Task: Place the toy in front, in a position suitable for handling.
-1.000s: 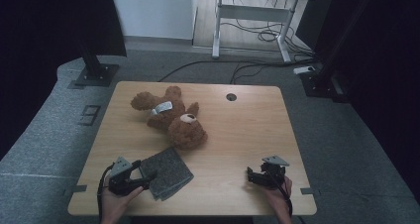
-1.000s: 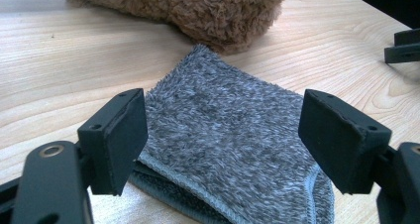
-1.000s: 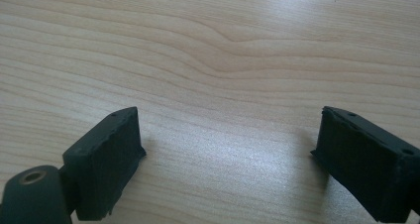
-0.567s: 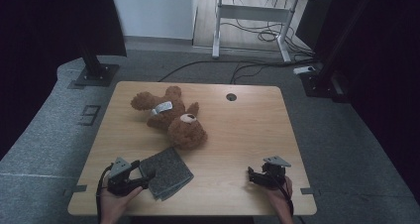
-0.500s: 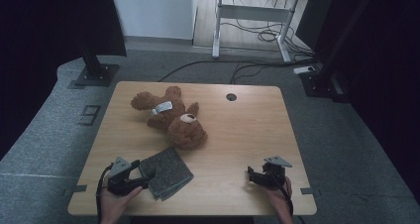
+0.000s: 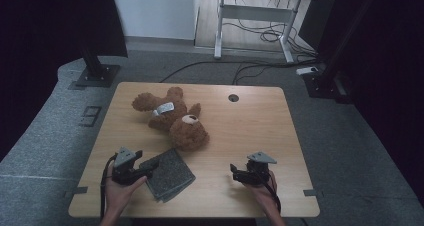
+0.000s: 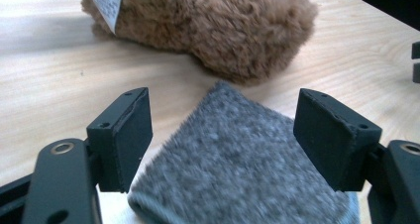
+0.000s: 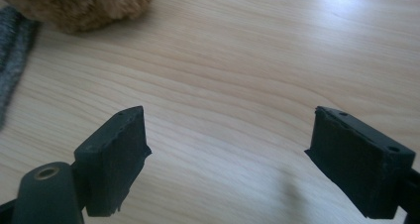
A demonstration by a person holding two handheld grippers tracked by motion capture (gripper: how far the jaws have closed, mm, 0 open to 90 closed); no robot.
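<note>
Left gripper view: fuzzy grey folded cloth (image 7: 237,159) lying flat between wide-open left gripper (image 7: 223,135) jaws, ungripped, just shy of shaggy brown teddy (image 7: 208,21); right gripper (image 8: 228,159) gaping too, over bare woodgrain table (image 8: 257,50).

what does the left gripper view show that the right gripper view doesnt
Left gripper view: the left gripper with its jaws open on either side of the grey cloth, and a white tag on the teddy bear.

Right gripper view: the right gripper open over bare table, with the cloth as just a strip at the picture's edge.

Both: brown bear fur beyond the jaws, and the light wooden tabletop.
</note>
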